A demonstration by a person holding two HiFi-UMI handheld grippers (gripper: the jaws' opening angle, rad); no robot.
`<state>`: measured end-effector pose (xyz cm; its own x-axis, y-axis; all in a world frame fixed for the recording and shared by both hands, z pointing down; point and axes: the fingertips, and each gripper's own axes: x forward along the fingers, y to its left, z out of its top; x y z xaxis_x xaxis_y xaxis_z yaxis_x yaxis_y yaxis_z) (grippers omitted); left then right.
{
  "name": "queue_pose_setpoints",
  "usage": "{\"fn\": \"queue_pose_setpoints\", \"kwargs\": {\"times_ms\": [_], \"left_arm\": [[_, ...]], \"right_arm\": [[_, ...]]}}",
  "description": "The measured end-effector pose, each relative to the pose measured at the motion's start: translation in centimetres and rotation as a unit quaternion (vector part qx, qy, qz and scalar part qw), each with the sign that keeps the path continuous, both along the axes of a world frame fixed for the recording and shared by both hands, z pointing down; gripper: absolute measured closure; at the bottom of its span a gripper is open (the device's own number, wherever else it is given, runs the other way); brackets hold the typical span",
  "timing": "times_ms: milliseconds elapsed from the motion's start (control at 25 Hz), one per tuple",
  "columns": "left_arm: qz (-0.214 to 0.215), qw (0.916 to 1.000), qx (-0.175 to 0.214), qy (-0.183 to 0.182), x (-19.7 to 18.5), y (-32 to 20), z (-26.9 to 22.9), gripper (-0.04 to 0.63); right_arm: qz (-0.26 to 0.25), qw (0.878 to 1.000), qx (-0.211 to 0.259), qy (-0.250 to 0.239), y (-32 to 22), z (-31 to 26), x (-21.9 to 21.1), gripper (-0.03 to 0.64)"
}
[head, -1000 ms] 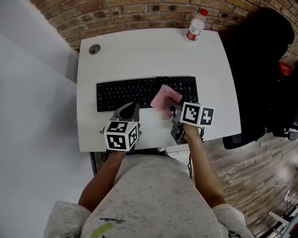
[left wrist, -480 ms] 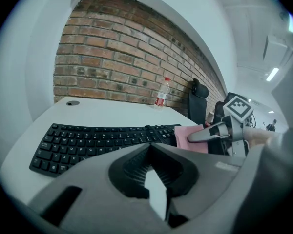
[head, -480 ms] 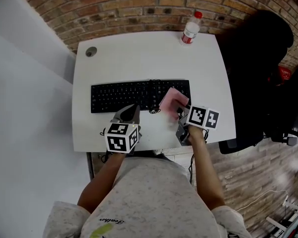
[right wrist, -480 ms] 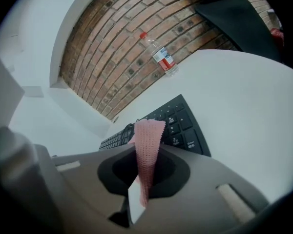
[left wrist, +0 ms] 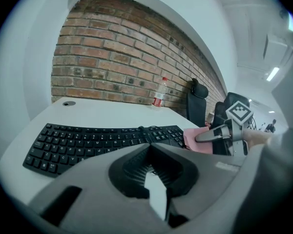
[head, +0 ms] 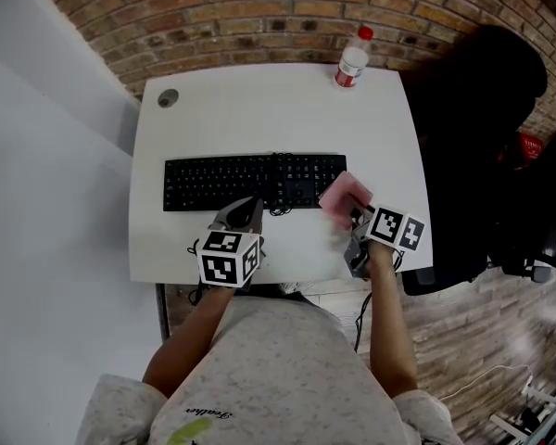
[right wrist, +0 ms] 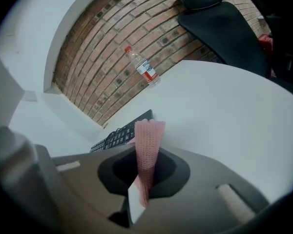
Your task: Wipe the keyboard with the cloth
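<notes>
The black keyboard (head: 250, 182) lies across the middle of the white table (head: 259, 109). A pink cloth (head: 345, 195) hangs just past the keyboard's right end, and my right gripper (head: 359, 214) is shut on it. In the right gripper view the cloth (right wrist: 147, 147) stands up pinched between the jaws of the right gripper (right wrist: 145, 156), with the keyboard (right wrist: 121, 134) off to the left. My left gripper (head: 248, 204) hovers at the keyboard's near edge, shut and holding nothing. The left gripper view looks over the left gripper (left wrist: 149, 149) to the keyboard (left wrist: 97, 140), the cloth (left wrist: 195, 139) and the right gripper (left wrist: 205, 137).
A plastic water bottle (head: 352, 61) stands at the table's far right edge by the brick wall. A round cable hole (head: 169, 98) sits at the far left. A black office chair (head: 477, 119) stands right of the table. The keyboard's cable (head: 278, 210) loops near the front edge.
My right gripper has carried the cloth rightward, from the keyboard's right-hand keys to just beyond its right end. The left gripper has stayed where it was.
</notes>
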<state>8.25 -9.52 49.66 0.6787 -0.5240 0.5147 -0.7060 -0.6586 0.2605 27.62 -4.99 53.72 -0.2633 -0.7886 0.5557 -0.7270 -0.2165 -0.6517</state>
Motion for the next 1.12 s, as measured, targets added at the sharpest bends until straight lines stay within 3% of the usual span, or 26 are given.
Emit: {"fn": "queue_pose_setpoints", "kwargs": {"times_ms": [280,520,880,1120], "left_arm": [[-0.006,0.9999,-0.001,0.014,-0.3,-0.5,-0.7,0.603],[-0.007,0.9996,0.015,0.023,-1.4,-1.3,-2.4,0.603],[-0.034,0.998,0.04,0.035,-5.1,-3.2,-5.2,0.603],[-0.039,0.9968,0.054,0.043,-7.4,-4.4,-6.8,0.603]], "right_arm": [[0.027,0.999,0.009,0.029,0.5,-1.6,2.3,0.597],[-0.021,0.992,0.074,0.097,-2.2,-6.9,-1.6,0.597],[-0.102,0.955,0.182,0.212,-6.3,-13.6,-11.1,0.594],[-0.117,0.93,0.224,0.266,-7.4,-15.6,-15.2,0.594]]}}
